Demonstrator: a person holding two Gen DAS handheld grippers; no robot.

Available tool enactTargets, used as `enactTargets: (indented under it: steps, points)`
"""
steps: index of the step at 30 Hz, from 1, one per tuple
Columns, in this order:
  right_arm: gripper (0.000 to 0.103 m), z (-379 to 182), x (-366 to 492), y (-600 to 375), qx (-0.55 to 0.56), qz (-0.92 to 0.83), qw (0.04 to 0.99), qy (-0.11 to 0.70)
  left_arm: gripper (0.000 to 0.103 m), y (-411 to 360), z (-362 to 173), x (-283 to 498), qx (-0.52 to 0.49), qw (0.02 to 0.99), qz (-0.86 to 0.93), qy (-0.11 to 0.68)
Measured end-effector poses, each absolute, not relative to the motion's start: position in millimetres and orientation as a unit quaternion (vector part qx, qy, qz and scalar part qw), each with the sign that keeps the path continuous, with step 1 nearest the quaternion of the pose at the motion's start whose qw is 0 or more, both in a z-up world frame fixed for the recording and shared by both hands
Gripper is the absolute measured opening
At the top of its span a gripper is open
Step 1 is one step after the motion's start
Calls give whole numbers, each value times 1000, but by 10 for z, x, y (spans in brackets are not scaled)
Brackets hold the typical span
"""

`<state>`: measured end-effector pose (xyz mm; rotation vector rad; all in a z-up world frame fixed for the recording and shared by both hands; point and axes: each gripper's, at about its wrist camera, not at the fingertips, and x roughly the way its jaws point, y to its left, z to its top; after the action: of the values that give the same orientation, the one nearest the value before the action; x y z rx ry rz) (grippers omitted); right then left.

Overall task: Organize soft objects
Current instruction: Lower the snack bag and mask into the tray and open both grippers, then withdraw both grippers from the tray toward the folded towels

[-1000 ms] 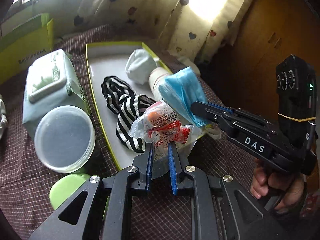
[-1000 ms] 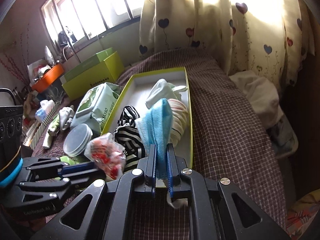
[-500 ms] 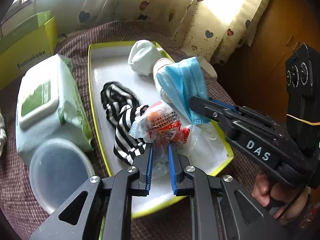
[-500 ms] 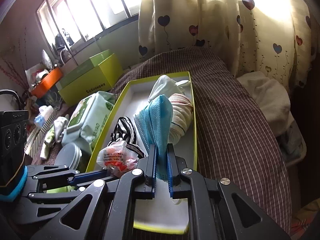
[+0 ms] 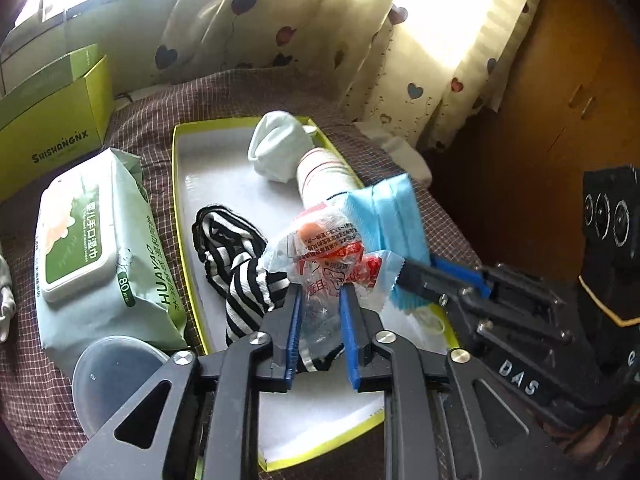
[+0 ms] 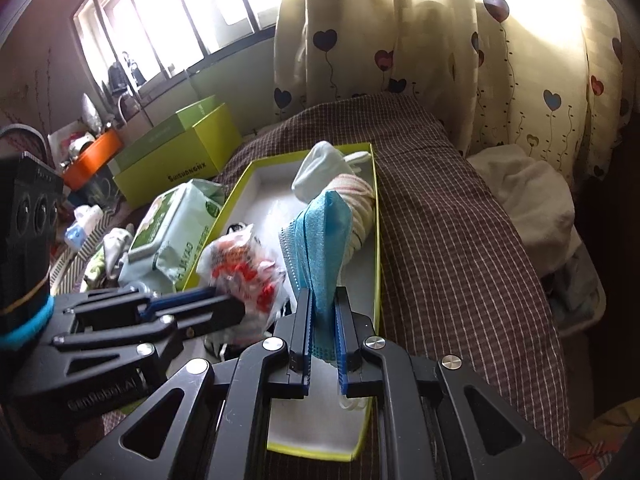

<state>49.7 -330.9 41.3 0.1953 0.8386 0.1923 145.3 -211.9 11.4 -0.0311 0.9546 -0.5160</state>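
While both hands hang over tray (image 5: pixel 188 184), jaws have just been opening: release into tray looks under way.
- Tray: one, holding one white sock (image 5: pixel 276 152), one striped roll (image 5: pixel 324 178), one black-white cloth (image 5: pixel 236 264) at 9 o'clock.
- Left gripper (image 5: pixel 320 300): parted, snack bag (image 5: pixel 328 256) loose between.
- Right gripper (image 6: pixel 323 312): parted, blue mask (image 6: pixel 320 240) between, contact unclear.
- Wipes pack (image 5: pixel 100 240): one, outside tray.

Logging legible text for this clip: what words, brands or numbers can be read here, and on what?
"SHISHANGNX": side of the green box.
"HUAYAO": side of the wet wipes pack.
"80": same pack, by the lid; its Chinese characters are legible, not transcribed here.
"DAS": body of the right claw.
Snack packet in the left claw: red and black print too small to read.
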Motion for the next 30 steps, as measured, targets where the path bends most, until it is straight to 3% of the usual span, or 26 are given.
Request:
enactTargets:
  steps: [3,5,30]
  points:
    - [21,452,408,-3262,86,98,906,403,40,-2080,173,1360,-15,862,-251,440]
    - [26,482,353,-3234,81,101,908,399,43,-2047,191,1323,-16,864,-252,436]
    - [34,1024,-237,-2842,42,109,934,338,44,-1511,586,664,-21,900,-224,374]
